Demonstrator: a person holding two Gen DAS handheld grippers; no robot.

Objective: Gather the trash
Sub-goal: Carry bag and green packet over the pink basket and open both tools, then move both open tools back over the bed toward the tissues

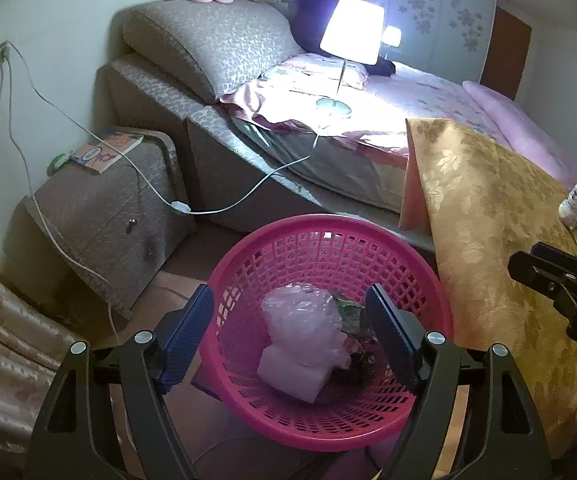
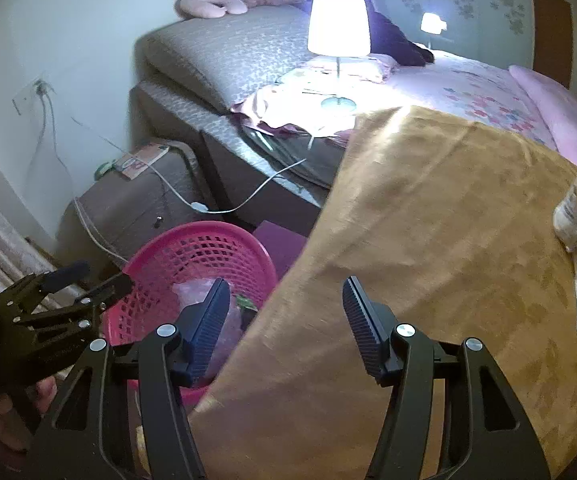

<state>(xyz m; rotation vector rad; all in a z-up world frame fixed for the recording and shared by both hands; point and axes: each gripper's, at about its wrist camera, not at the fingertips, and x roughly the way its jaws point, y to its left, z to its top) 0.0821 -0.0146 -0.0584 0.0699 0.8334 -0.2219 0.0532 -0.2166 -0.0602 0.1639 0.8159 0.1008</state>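
Note:
A pink mesh basket [image 1: 328, 240] stands on the floor beside the table; it also shows in the right wrist view [image 2: 192, 236]. Inside lie a crumpled clear plastic bag [image 1: 300, 316], a white block [image 1: 288, 376] and dark wrappers [image 1: 348, 312]. My left gripper [image 1: 288, 332] hangs open and empty over the basket. My right gripper [image 2: 284, 320] is open and empty above the edge of the gold tablecloth [image 2: 428, 240]. Crumpled paper trash [image 2: 576, 220] lies at the table's far right, also in the left wrist view [image 1: 574, 212].
A bed [image 1: 368, 120] with a lit lamp [image 1: 352, 32] is behind. A brown nightstand [image 1: 100, 216] with a book [image 1: 106, 152] stands left, and white cables [image 1: 228, 208] run across it. A curtain [image 1: 0, 340] hangs at the left.

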